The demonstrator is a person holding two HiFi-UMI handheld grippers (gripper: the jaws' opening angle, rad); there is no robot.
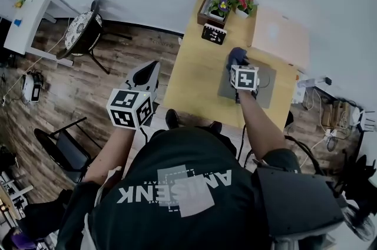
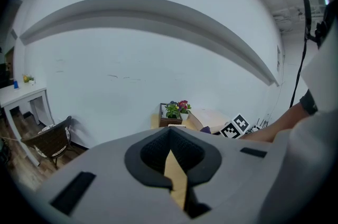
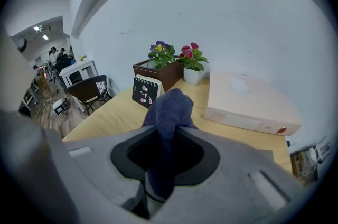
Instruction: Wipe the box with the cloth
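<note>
A: Which tool has the cloth?

B: The right tool (image 3: pixel 165 137). Its jaws are clamped on the dark blue cloth (image 3: pixel 170 104), and a bunched end sticks out past the tips, probably to serve as the wiping face.

A: And the box?

B: The pale box (image 3: pixel 245 99) lies flat at the far right corner of the desk (image 1: pixel 191 75). It is near the cloth, ahead and to its right, and the two don't touch. The tool hovers over a grey mat (image 1: pixel 268 88), so I'd say no wiping has begun.

A: The left tool?

B: The left tool (image 2: pixel 170 136) has its jaws together on nothing. It is held off the desk's left side, over the floor, likely to keep clear. It could steady the box if a stroke shoves it.
</note>
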